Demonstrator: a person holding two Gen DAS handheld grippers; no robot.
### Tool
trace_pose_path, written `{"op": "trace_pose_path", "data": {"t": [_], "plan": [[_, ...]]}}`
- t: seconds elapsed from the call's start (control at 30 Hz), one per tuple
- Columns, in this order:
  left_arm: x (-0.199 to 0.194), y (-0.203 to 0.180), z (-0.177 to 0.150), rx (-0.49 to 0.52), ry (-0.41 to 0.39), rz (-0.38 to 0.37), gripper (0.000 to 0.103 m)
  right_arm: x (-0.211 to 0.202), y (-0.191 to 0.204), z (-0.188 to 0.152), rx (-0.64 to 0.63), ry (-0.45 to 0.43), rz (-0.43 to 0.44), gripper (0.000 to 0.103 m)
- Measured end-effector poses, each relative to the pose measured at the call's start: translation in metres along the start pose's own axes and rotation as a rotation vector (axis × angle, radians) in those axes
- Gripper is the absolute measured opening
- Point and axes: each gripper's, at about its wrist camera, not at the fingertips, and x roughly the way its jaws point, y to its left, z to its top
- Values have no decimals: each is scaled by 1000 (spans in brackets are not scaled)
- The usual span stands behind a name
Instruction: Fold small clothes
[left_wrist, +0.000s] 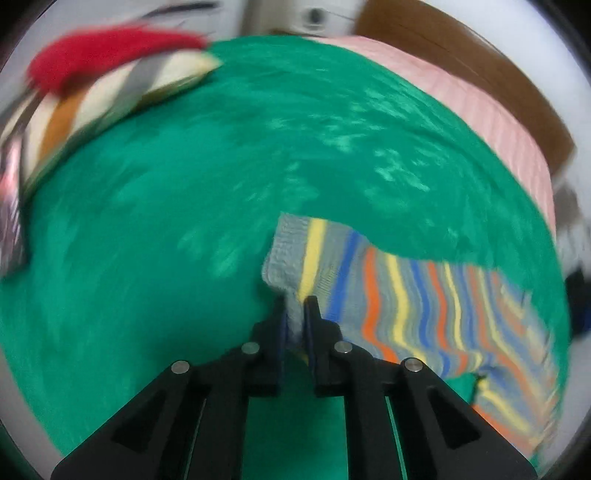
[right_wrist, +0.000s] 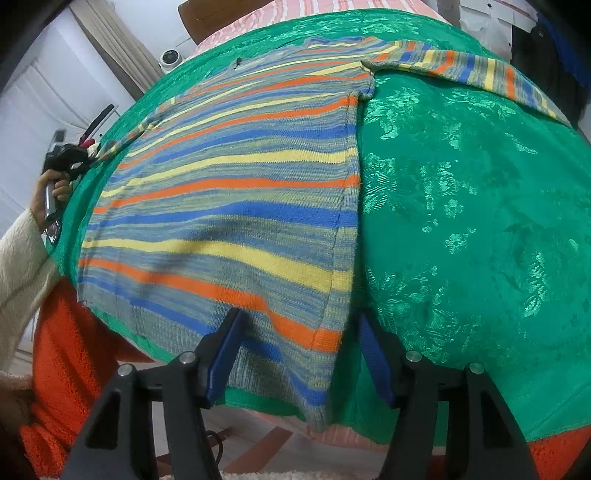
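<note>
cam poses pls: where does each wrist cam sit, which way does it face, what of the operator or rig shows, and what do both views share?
Left wrist: on the left gripper, facing along its fingers across the green cloth; fingers pinch the sweater's cuff.
Right wrist: on the right gripper, at the sweater hem, looking across its body; fingers open astride the hem corner. The left hand and cream sleeve show at far left.
Shared: sweater, green cloth.

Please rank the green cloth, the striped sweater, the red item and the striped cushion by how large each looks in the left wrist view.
1. Green cloth, filling most of the view.
2. Striped sweater, though its nearness to the camera enlarges it.
3 and 4. Striped cushion and red item: both blurred and far off, too alike to rank.
</note>
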Motion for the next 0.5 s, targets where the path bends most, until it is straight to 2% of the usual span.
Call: {"op": "trace_pose_path", "data": {"t": [0.03, 0.1, 0.13, 0.17, 0.27, 0.33, 0.37, 0.4, 0.43, 0.5], "plan": [[0, 1, -3, 3, 10, 16, 15, 0, 0, 0, 1, 1, 3, 62], [-1, 2, -9, 40, 5, 58, 27, 0, 0, 1, 1, 4, 7, 62], [0, 3, -9, 46, -3, 59, 40, 0, -1, 1, 0, 4, 9, 62], [1, 7, -9, 38, -9, 58, 49, 0, -1, 1, 0, 2, 11, 62], [5, 17, -9, -11, 13, -31, 54, -1, -2, -1, 2, -7, 9, 62], [8, 14, -16, 17, 43, -60, 56, -1, -1, -1, 0, -8, 4, 63], [11, 8, -21, 49, 48, -54, 54, -1, 0, -1, -3, -8, 3, 63], [10, 2, -24, 74, 49, -48, 45, -1, 0, -1, -4, -7, 3, 64], [12, -5, -28, 117, 54, -34, 4, -1, 0, 0, -4, -7, 5, 64], [13, -14, -34, 185, 37, 53, 4, 0, -1, 0, -2, -8, 9, 64]]}}
